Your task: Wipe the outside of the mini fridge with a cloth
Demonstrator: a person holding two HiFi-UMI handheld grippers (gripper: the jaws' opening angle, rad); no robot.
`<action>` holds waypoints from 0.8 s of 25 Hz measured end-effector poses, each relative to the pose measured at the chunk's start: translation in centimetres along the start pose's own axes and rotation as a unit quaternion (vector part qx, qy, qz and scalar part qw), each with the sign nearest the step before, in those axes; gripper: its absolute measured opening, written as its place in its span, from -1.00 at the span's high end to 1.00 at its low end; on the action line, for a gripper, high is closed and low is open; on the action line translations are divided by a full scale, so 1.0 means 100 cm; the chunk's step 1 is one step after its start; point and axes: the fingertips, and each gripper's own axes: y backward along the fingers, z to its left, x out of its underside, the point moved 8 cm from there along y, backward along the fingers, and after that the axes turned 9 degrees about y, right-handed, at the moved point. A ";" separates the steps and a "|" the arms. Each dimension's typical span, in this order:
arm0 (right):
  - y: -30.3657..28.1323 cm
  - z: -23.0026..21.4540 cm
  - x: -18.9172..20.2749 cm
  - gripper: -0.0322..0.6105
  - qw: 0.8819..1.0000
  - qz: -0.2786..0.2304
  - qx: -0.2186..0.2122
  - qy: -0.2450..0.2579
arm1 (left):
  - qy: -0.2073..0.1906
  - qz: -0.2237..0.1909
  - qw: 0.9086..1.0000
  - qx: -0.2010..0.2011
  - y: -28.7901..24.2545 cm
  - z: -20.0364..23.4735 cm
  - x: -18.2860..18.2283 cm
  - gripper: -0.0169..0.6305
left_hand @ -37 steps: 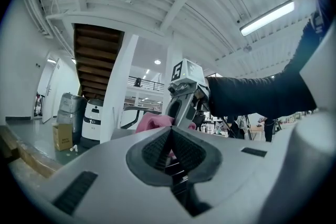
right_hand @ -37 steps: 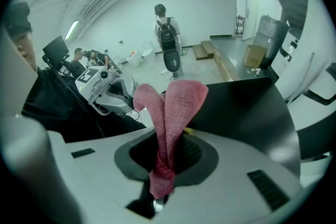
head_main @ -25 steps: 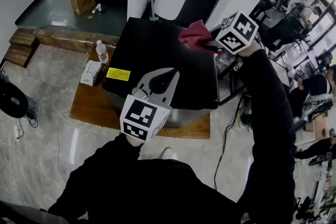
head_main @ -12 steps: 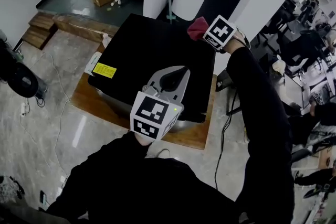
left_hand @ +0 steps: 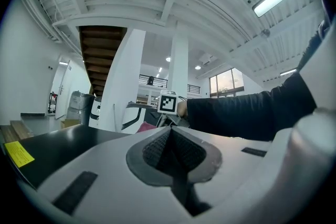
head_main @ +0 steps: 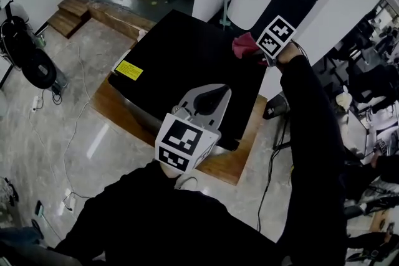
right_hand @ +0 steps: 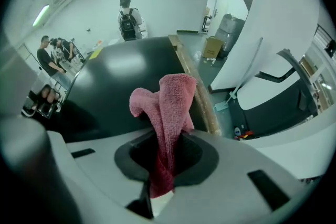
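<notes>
black long sleeves (head_main: 308, 134) fill the lower right; left gripper (head_main: 212, 96) and right gripper (head_main: 260, 53) are pale grey, with black-and-white marker cubes (head_main: 184, 143).

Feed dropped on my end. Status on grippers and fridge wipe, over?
Right gripper shut on pink cloth, at far right edge of mini fridge top. Left gripper shut, empty, above near edge. No obstruction seen.

A bunched pink cloth (head_main: 245, 45) is held at the 2 o'clock corner of the black mini fridge (head_main: 187, 62), seemingly touching it.

Pink cloth (right_hand: 168, 107), black fridge (head_main: 187, 53) (yellow label (head_main: 129, 70))
</notes>
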 end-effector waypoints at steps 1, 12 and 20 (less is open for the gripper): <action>0.001 0.004 0.000 0.72 1.000 -0.006 -0.012 -0.004 | -0.002 0.002 1.000 0.001 0.002 -0.002 -0.001 0.93; 0.006 0.081 -0.005 0.72 1.000 0.015 -0.015 -0.007 | 0.005 0.015 0.999 0.044 0.040 0.011 0.007 0.93; 0.010 0.154 -0.010 0.72 0.999 0.027 -0.035 -0.013 | 0.021 0.002 0.996 0.083 0.079 0.018 0.011 0.93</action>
